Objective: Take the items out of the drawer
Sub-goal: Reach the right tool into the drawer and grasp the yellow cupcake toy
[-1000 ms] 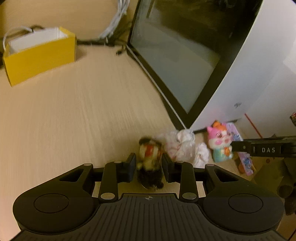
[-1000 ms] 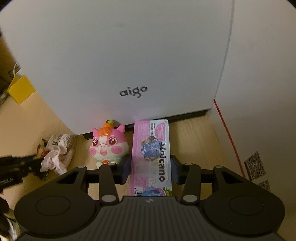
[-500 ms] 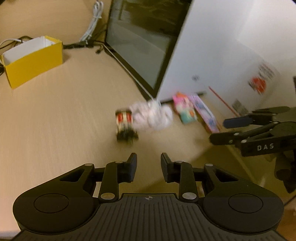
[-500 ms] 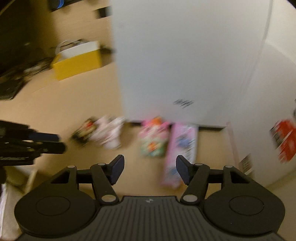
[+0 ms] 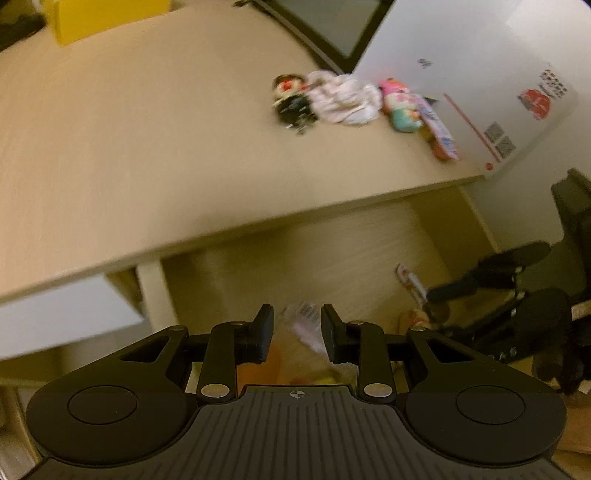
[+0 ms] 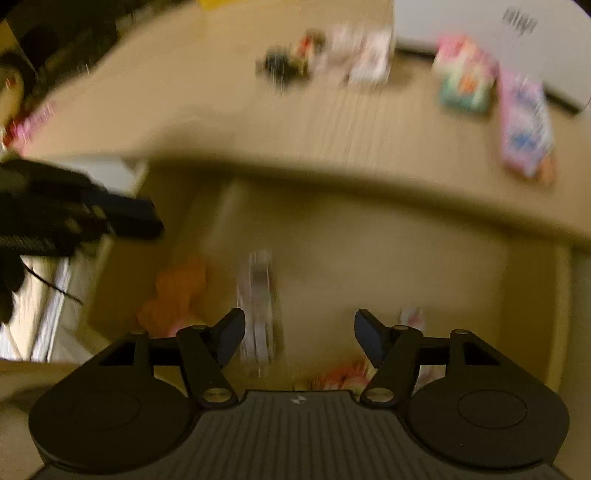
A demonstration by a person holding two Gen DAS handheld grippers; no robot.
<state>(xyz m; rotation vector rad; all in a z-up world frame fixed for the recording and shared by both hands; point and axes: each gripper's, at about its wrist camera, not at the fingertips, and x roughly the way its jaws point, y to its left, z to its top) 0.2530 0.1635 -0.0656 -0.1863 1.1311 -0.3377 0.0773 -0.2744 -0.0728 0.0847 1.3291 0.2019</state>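
Note:
Both views look down over the desk edge (image 5: 258, 225) into the open drawer (image 5: 332, 251). My left gripper (image 5: 297, 334) is open and holds nothing; it hangs over a pale clear packet (image 5: 304, 321). A red-and-white packet (image 5: 410, 282) lies further right, near my right gripper (image 5: 491, 273). The right wrist view is blurred: my right gripper (image 6: 300, 338) stands wide open over the drawer (image 6: 388, 258). Beneath it are a clear packet (image 6: 258, 302), an orange item (image 6: 173, 295) and a red-orange item (image 6: 343, 373). My left gripper (image 6: 74, 214) shows at the left.
On the desk lie a dark doll (image 5: 291, 99), a crumpled white cloth (image 5: 343, 98), a pink pig toy (image 5: 400, 107) and a pink packet (image 5: 439, 133), all beside a white box (image 5: 461, 74). A yellow box (image 5: 85, 18) stands far back left.
The left gripper let go of the doll and the right let go of the pink packet. Both pulled back from the desk and dropped over the drawer. The right gripper opened wider.

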